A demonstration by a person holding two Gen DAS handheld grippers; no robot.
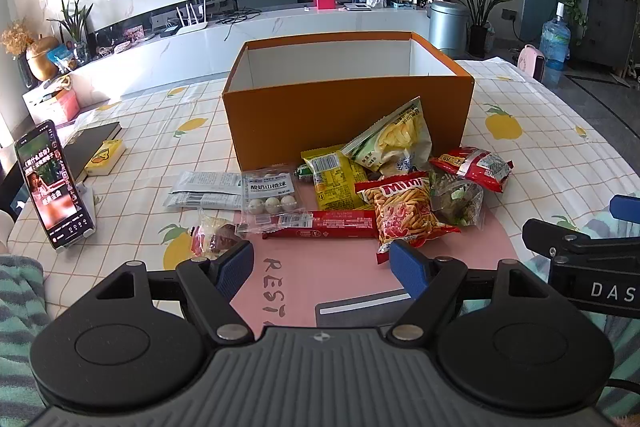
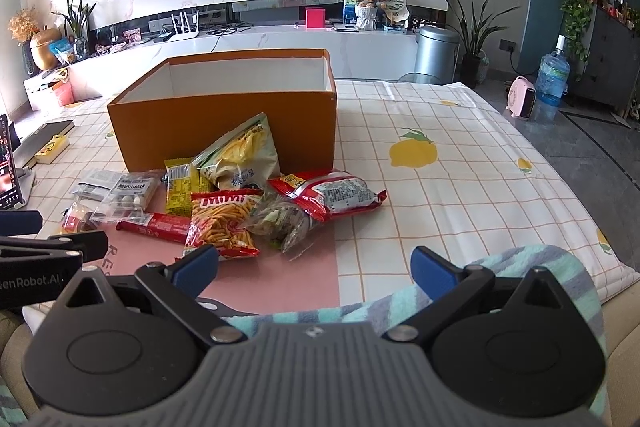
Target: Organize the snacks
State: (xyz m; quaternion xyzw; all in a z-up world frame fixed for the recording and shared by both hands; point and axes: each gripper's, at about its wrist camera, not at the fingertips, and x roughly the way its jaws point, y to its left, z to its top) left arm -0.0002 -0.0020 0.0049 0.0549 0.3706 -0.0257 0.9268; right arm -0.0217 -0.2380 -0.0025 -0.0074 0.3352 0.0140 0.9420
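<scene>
An open orange box with a white, seemingly empty inside stands on the table; it also shows in the right wrist view. Several snack packets lie in front of it: a Mimi stick-snack bag, a green-yellow chip bag, a red packet, a long red bar, a clear pack of white balls. My left gripper is open and empty, just short of the snacks. My right gripper is open and empty, near the table's front edge.
A phone on a stand plays at the table's left, with a dark book behind it. A pink mat lies under the near snacks. A striped towel lies at the front edge. A TV cabinet stands beyond.
</scene>
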